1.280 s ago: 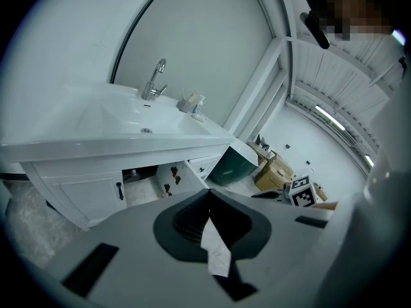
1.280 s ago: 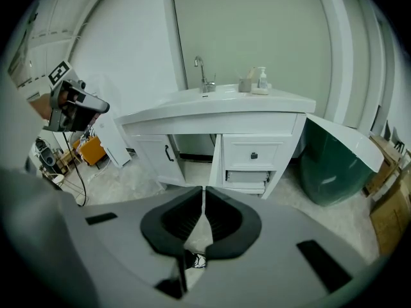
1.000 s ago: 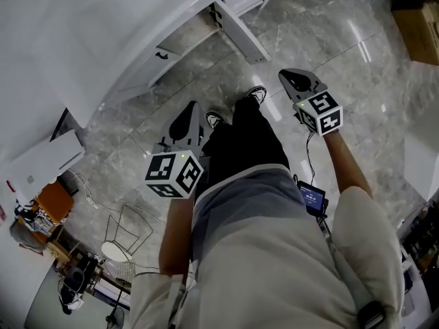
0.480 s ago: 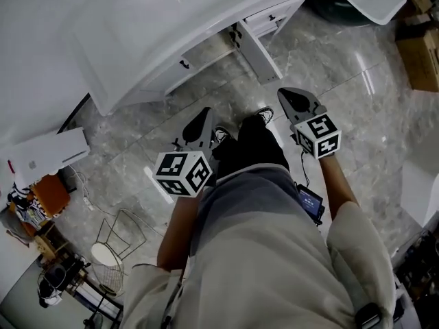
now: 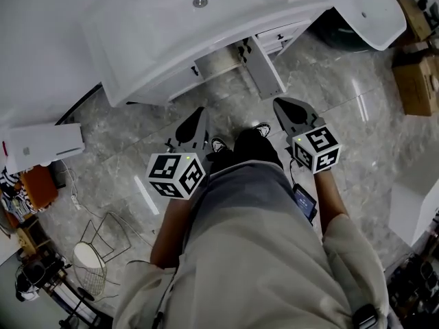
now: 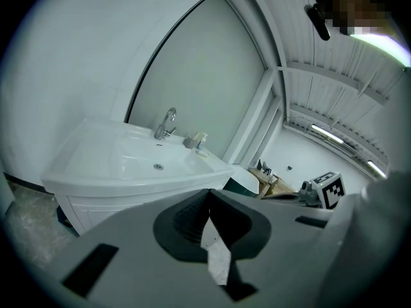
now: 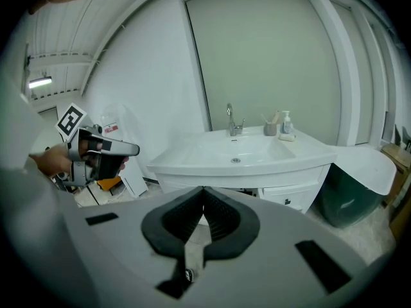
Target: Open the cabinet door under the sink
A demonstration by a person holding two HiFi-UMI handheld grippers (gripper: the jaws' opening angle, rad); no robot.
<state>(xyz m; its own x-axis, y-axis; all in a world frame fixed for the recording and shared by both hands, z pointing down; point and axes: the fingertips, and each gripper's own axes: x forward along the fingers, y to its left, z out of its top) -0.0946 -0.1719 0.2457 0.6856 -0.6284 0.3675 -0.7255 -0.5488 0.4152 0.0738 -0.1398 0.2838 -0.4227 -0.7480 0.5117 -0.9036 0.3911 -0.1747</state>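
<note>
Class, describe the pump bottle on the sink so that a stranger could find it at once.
Find the white sink against the wall. Right of its tap stand a dark cup and the pump bottle. The bottle is the pale one with a pump top, farthest from the tap.

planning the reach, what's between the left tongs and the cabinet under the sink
Only bare marble floor lies between the left tongs and the cabinet; the head view shows it.

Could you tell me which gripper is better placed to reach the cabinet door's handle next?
Probably the left gripper: in the head view its tip points almost straight at the dark handle on the closed cabinet front, while the right gripper sits off to the side.
</note>
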